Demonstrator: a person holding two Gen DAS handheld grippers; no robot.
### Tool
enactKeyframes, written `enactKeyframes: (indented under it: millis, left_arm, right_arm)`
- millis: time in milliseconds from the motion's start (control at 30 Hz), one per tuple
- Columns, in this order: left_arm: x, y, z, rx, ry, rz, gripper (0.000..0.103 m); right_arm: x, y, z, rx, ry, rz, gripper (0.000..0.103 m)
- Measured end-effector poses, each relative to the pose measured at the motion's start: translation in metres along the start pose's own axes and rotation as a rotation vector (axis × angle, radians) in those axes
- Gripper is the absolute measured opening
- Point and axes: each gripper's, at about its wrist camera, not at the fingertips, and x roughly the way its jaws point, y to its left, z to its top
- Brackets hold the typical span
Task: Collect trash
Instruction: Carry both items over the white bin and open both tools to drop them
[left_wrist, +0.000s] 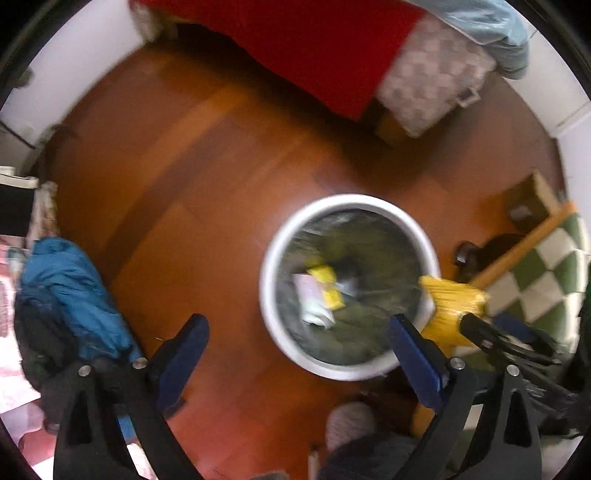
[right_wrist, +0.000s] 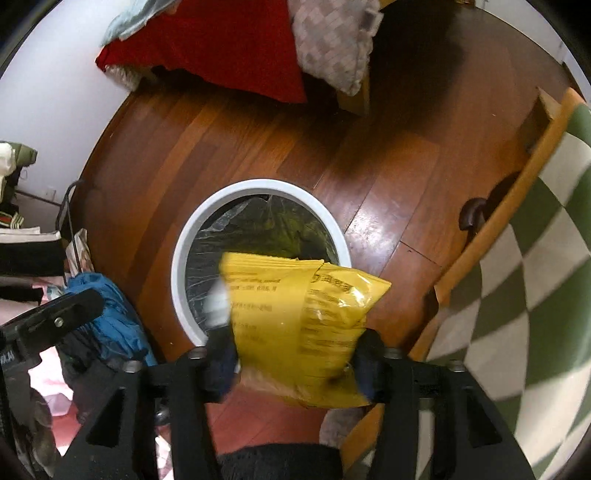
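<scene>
Left gripper (left_wrist: 299, 332): gaping wide, empty, hanging over bin (left_wrist: 269, 295).
Right gripper (right_wrist: 295, 360): partly open, yellow bag (right_wrist: 303, 325) sitting between its fingers; grip unclear.

Ahead of the left fingers (left_wrist: 207, 325) the bin (left_wrist: 351, 373) mouth gapes open, with bare floor (left_wrist: 184, 184) around it. The yellow bag (right_wrist: 306, 325) between the right fingers (right_wrist: 221, 362) overhangs the rim. A blue jacket (left_wrist: 70, 295) crowds left; the checkered rug (right_wrist: 535, 277) and wooden frame (right_wrist: 517, 206) crowd right.
</scene>
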Motion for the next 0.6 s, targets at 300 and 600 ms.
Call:
enactKeyframes:
  millis: [300,600]
  left_arm:
    - [-0.011,-0.001,-0.022,0.022,-0.061,0.089,0.099]
    - [-0.052,-0.016,-0.04,0.066,-0.123,0.09,0.099]
  right_arm:
    - [0.005,0.005,-0.005,-0.037,0.0,-0.092,0.103]
    - [-0.045,0.004,-0.036,-0.036,-0.061,-0.142,0.103]
